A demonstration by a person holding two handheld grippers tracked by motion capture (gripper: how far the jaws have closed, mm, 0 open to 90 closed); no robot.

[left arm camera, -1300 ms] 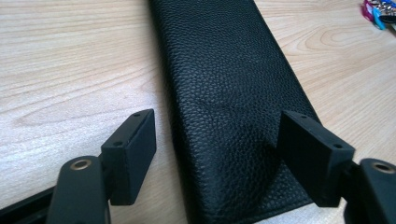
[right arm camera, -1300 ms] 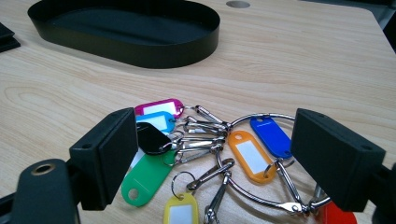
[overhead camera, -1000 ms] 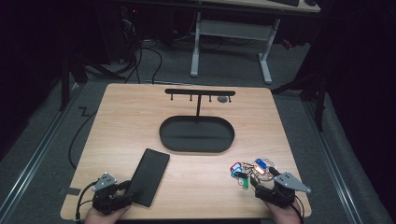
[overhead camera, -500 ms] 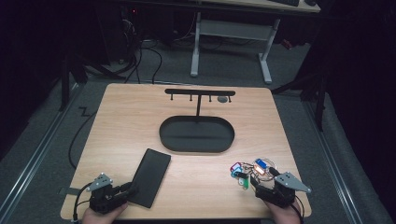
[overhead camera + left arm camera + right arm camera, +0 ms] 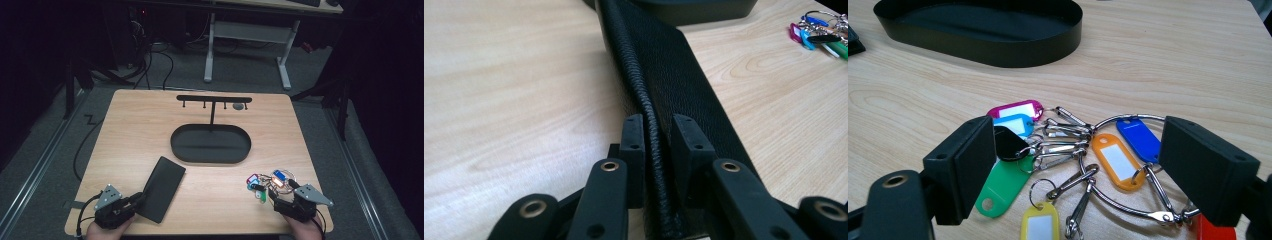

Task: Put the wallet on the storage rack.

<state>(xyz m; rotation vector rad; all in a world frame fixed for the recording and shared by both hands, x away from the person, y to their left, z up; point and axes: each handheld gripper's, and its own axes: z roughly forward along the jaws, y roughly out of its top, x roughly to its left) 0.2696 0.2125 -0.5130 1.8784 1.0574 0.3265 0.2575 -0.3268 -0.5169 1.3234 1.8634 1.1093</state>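
A: So, which step is this?

B: Picking up, I'd judge. The left gripper (image 5: 651,135) has its fingers (image 5: 632,137) on either side of the stitched edge of the black leather wallet (image 5: 674,85), which lies flat on the worktop (image 5: 150,125) and runs away from them toward the oval tray (image 5: 210,145). They have just been closing, and now look clamped on that edge.

A: And the other hand?

B: The right gripper (image 5: 1075,170) has its fingers spread wide, hovering over the key ring with coloured tags (image 5: 1083,150). Tags and ring lie between the two pads, none of them pinched.

A: What does the next move call for?

B: Probably a gentle lift of the wallet by that thin edge, watching that it doesn't swing or slip. The right fingers would have to close on the ring before anything moves there.
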